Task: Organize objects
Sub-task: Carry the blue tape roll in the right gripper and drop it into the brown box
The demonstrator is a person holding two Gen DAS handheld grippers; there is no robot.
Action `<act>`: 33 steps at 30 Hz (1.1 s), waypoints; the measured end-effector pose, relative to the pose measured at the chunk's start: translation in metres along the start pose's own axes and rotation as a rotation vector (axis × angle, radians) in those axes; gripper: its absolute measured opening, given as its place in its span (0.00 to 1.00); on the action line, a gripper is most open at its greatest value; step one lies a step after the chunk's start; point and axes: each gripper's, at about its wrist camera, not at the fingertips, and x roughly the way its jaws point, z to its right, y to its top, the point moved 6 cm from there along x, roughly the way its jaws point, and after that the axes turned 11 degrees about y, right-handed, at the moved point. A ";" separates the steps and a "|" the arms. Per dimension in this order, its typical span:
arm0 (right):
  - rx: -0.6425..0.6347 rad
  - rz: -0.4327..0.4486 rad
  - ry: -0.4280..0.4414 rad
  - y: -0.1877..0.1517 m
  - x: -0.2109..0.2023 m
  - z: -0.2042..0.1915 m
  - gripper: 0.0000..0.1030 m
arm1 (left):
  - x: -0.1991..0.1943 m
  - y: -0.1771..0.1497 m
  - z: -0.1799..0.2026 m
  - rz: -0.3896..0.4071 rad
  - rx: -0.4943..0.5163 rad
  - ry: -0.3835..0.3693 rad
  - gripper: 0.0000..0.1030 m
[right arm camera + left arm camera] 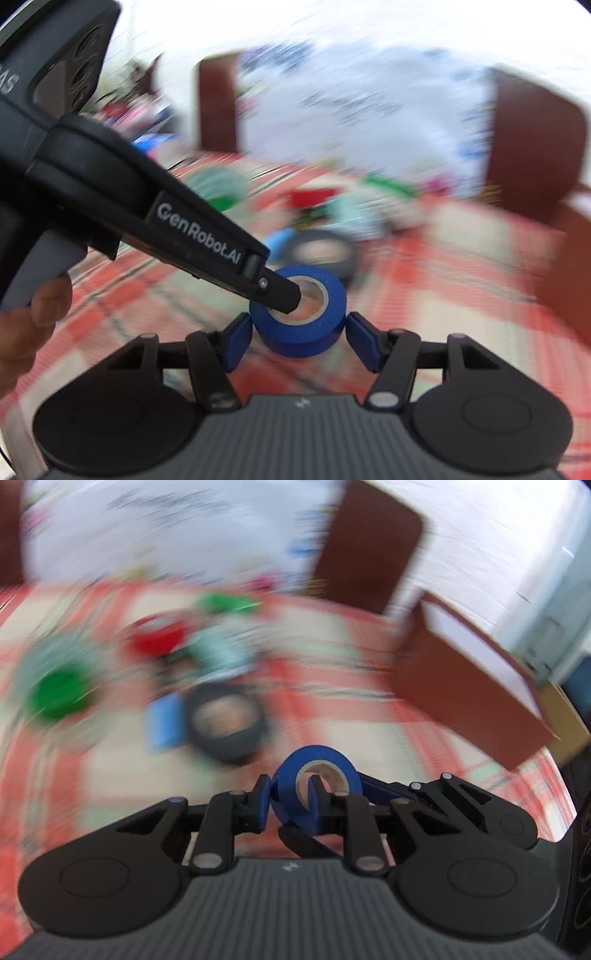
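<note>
A blue tape roll (317, 775) is pinched through its wall by my left gripper (290, 806), one finger inside the core and one outside. In the right wrist view the same blue roll (299, 314) sits between the open fingers of my right gripper (299, 339), whose pads stand on either side without clear contact. The left gripper (284, 295) reaches in from the upper left, its tip in the roll's core. A black tape roll (225, 723) lies on the checked cloth beyond, also seen in the right wrist view (321, 254).
The red-and-white checked tablecloth (332, 701) holds a blurred cluster: a green roll (59, 698), a red roll (159, 635), a light blue piece (164, 727) and pale green items. Brown chair backs (369, 550) stand behind the table. The background is motion-blurred.
</note>
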 end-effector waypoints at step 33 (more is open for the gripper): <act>0.195 0.348 -0.469 -0.017 -0.159 0.224 0.69 | 0.014 0.064 0.202 0.218 0.310 -0.147 0.37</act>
